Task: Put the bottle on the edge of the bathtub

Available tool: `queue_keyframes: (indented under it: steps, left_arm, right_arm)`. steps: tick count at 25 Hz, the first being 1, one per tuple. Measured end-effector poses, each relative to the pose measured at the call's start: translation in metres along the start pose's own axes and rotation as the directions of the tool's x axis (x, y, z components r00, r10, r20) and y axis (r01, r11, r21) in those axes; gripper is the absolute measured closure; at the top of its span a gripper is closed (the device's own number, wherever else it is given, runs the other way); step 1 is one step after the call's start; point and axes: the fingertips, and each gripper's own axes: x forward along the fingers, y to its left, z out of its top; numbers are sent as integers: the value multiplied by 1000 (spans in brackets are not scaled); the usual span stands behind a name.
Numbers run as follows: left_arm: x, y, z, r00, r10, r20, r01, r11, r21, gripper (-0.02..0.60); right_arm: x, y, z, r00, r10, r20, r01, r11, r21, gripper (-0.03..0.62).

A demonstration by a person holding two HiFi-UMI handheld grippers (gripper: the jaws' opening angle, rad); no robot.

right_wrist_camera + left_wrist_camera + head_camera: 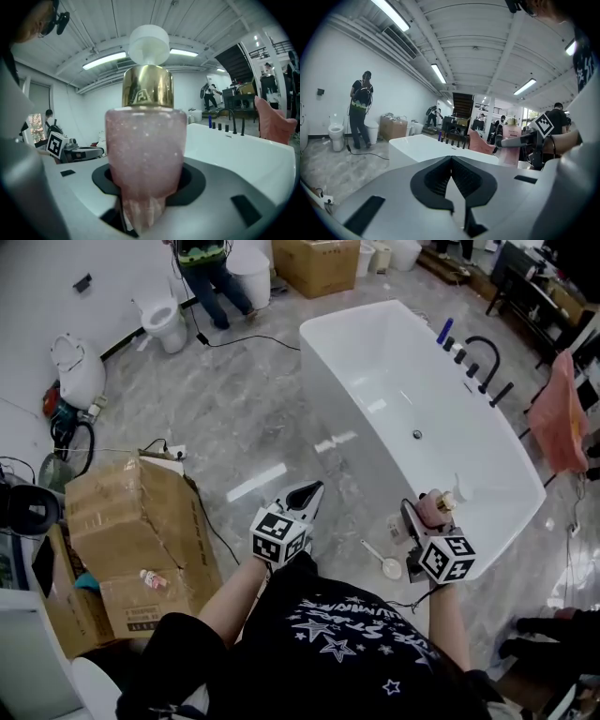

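The bathtub (323, 381) stands on the floor (234, 427) at right, with a faucet (483, 354) on its far rim. The bottle (433, 509) sits between the right gripper's (424, 515) jaws, beside the tub's near end. The left gripper (309, 493) is to its left, over the floor. Cardboard boxes (131, 517) lie farther left, with a toilet (167, 322) behind them.

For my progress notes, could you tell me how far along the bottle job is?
Done: the right gripper is shut on the pink bottle, held upright. In hand: it hangs beside the bathtub. Left: setting it on the tub's edge. The left gripper is shut and empty.
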Motion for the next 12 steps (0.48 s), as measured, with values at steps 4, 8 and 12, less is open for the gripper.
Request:
queue_keyframes:
  steps: [4, 8, 12]
  left_arm:
    - [20, 75, 30, 1000, -1, -5, 1, 1000, 0, 566]
    - [29, 147, 49, 1000, 21, -6, -21, 1000, -4, 566]
    - [37, 199, 56, 998, 57, -6, -57, 998, -15, 566]
  right_arm:
    - [71, 6, 40, 1000, -24, 18, 24, 999, 23, 381]
    - [139, 22, 69, 999, -22, 44, 21, 999, 42, 380]
    - [188, 31, 79, 1000, 8, 30, -9, 999, 43, 379]
